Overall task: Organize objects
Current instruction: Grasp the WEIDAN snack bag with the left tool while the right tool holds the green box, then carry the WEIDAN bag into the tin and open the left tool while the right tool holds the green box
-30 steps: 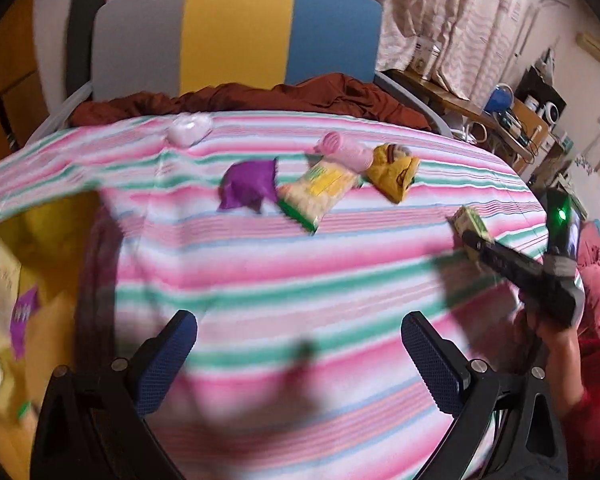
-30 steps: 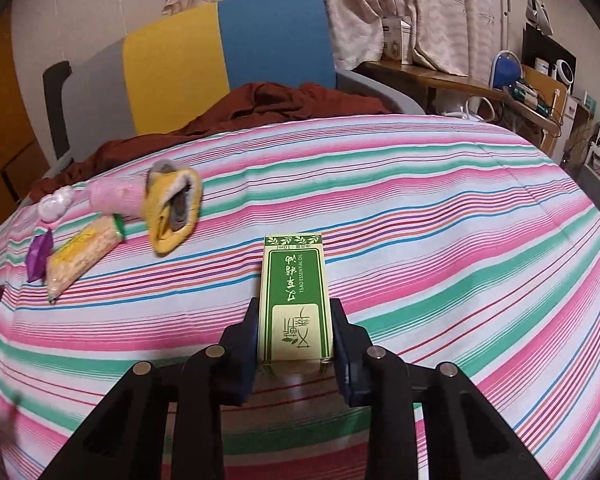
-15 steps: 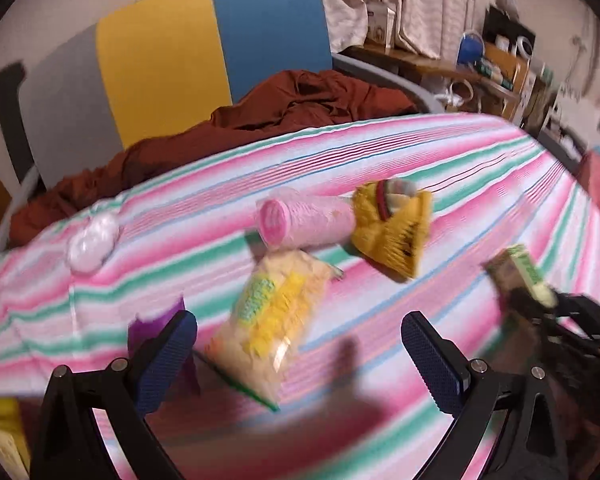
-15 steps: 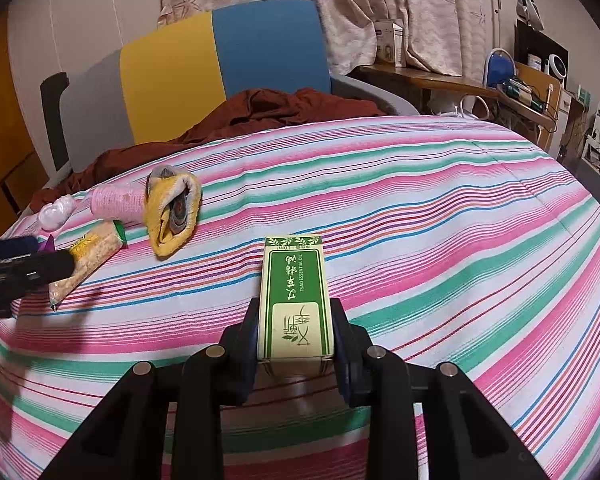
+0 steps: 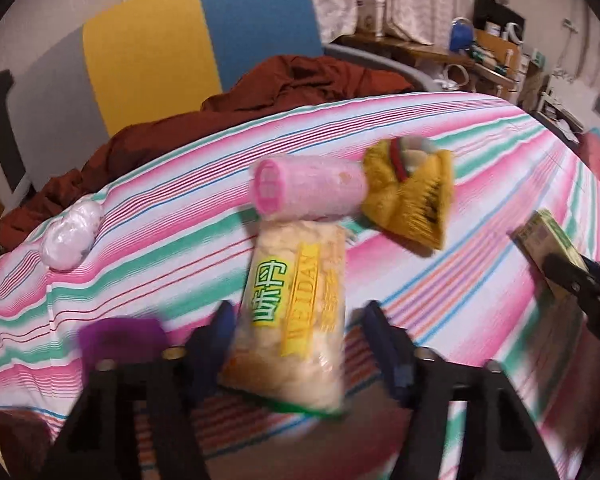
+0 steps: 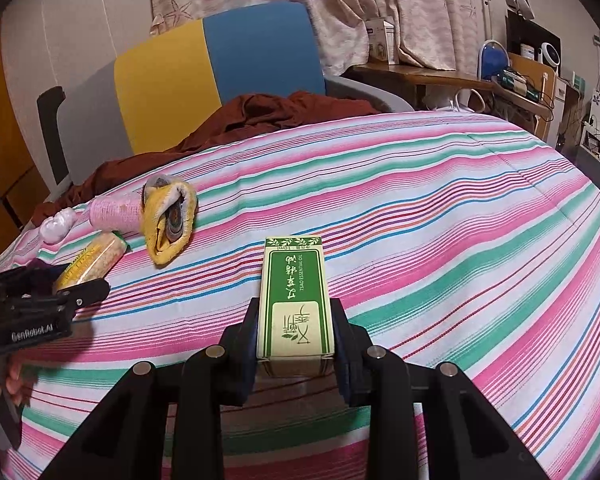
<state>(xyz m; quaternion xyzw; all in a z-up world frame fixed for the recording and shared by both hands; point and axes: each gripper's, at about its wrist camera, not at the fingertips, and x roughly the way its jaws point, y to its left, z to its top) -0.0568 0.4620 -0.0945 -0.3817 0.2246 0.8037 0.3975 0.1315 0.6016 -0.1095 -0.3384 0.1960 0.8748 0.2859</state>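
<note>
My right gripper point(image 6: 295, 320) is shut on a green and cream essential-oil box point(image 6: 295, 300) and holds it over the striped cloth point(image 6: 440, 220). My left gripper point(image 5: 298, 328) has its jaws around a clear snack packet with yellow and green print point(image 5: 296, 308); the jaws stand close to its sides, and contact is blurred. The packet also shows in the right wrist view point(image 6: 92, 264), with the left gripper point(image 6: 80, 280) at it. A pink roll point(image 5: 308, 192), a yellow pouch point(image 5: 412, 196), a purple packet point(image 5: 120, 332) and a white bundle point(image 5: 72, 232) lie nearby.
A chair with grey, yellow and blue back point(image 5: 172, 48) stands behind the table, with brown cloth point(image 5: 300, 80) draped over it. A cluttered wooden shelf point(image 6: 440, 76) is at the back right. The table edge drops off at the left.
My left gripper moved forward over the snack packet and its jaws narrowed around it. My right gripper stayed still with the box.
</note>
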